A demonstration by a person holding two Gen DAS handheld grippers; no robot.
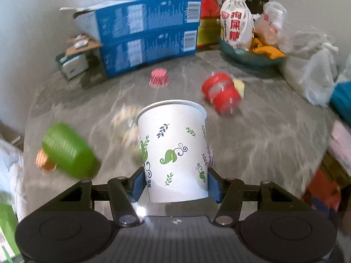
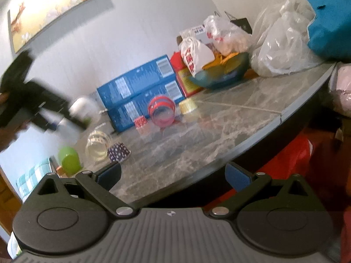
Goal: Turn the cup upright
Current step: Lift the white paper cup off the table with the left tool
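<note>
A white paper cup (image 1: 174, 151) with green leaf prints stands between my left gripper's blue pads (image 1: 138, 185), rim up and away from the camera. My left gripper (image 1: 175, 185) is shut on the cup near its base and holds it above the marble table (image 1: 263, 135). In the right wrist view the left gripper and the cup (image 2: 82, 107) show blurred at the far left, above the table. My right gripper (image 2: 173, 177) is open and empty, at the table's near edge (image 2: 252, 153).
On the table lie a green cup (image 1: 68, 151) on its side, a red cup (image 1: 221, 93) on its side, a clear cup (image 2: 97, 145) and small paper cupcake liners (image 1: 158, 78). Blue boxes (image 1: 144, 32), a snack bowl (image 1: 250, 54) and plastic bags (image 2: 278, 43) line the back.
</note>
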